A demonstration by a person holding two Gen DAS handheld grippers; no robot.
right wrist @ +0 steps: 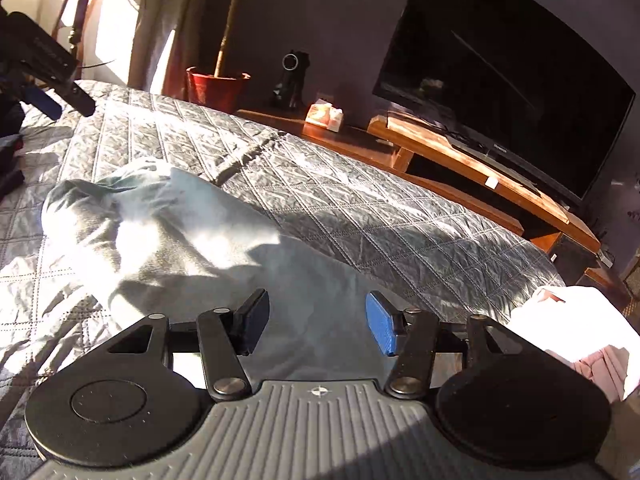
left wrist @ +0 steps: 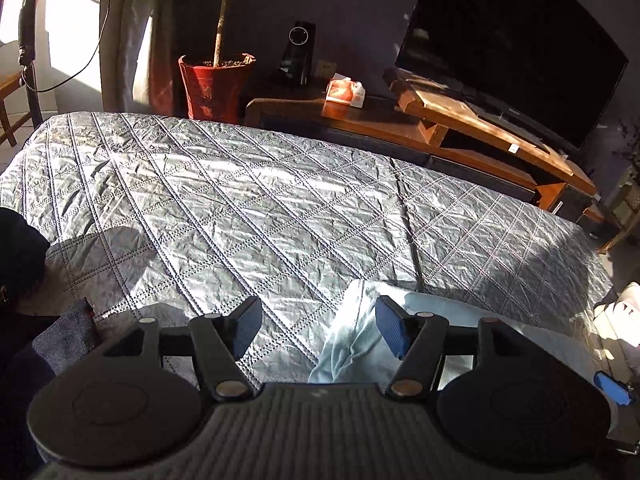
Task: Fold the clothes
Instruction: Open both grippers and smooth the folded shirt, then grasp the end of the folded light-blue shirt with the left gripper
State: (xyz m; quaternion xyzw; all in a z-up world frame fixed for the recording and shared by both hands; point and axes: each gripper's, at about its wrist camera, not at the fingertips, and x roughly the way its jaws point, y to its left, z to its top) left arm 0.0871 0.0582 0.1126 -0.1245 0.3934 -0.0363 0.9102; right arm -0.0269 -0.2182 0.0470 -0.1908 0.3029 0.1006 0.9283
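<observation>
A grey quilted bed fills both views in hard sunlight. Behind it stand a wooden TV stand, a dark TV, a red pot and a tissue box; the TV's label is too small to read. The left gripper and right gripper are both open and empty over the pale blue garment, lower centre.

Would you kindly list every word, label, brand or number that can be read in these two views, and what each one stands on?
None can be read.
Television: small brand mark on the lower bezel, too blurred.
Tissue box: print too small.
Black speaker: small mark near its base, illegible.
White sticker on the wooden stand: blank or too small to tell.
</observation>
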